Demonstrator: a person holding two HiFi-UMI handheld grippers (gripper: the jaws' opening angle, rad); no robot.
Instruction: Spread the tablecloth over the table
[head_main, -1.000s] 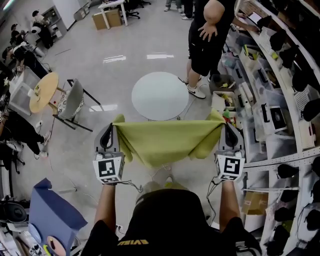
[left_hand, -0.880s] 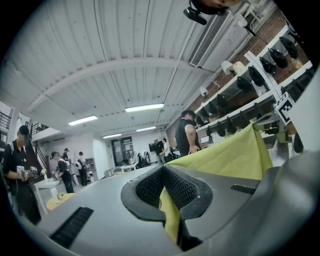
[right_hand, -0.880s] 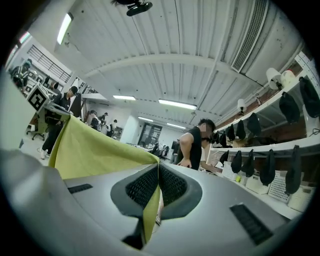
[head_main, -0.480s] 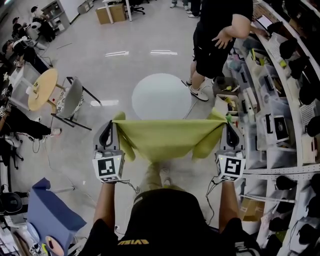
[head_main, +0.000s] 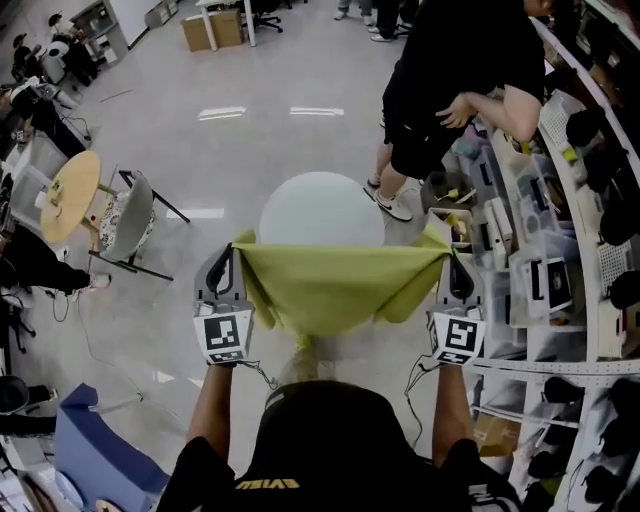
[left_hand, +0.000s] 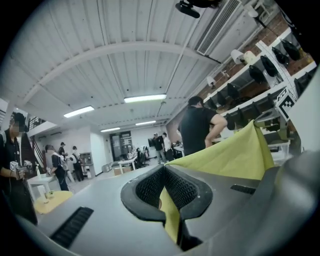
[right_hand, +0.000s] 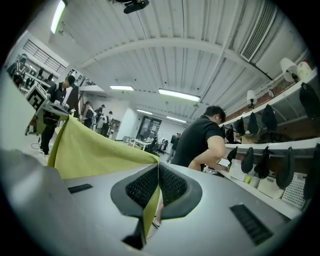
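A yellow-green tablecloth (head_main: 335, 285) hangs stretched between my two grippers in the head view. My left gripper (head_main: 236, 252) is shut on its left corner and my right gripper (head_main: 441, 247) is shut on its right corner. The cloth's lower part sags in folds between them. Just beyond it stands a small round white table (head_main: 320, 208); the cloth's top edge overlaps the table's near rim in the picture. In the left gripper view the cloth (left_hand: 235, 155) is pinched between the jaws, and the right gripper view shows the cloth (right_hand: 95, 150) clamped the same way.
A person in black (head_main: 450, 80) stands just right of the table, bent toward the shelving (head_main: 560, 260) along the right. A grey chair (head_main: 130, 215) and a round wooden table (head_main: 65, 195) stand at the left. A blue bin (head_main: 95, 455) sits near my left elbow.
I have walked forward with the cloth held taut, so the round table is now right behind its top edge. The person in black has leaned further toward the shelves.
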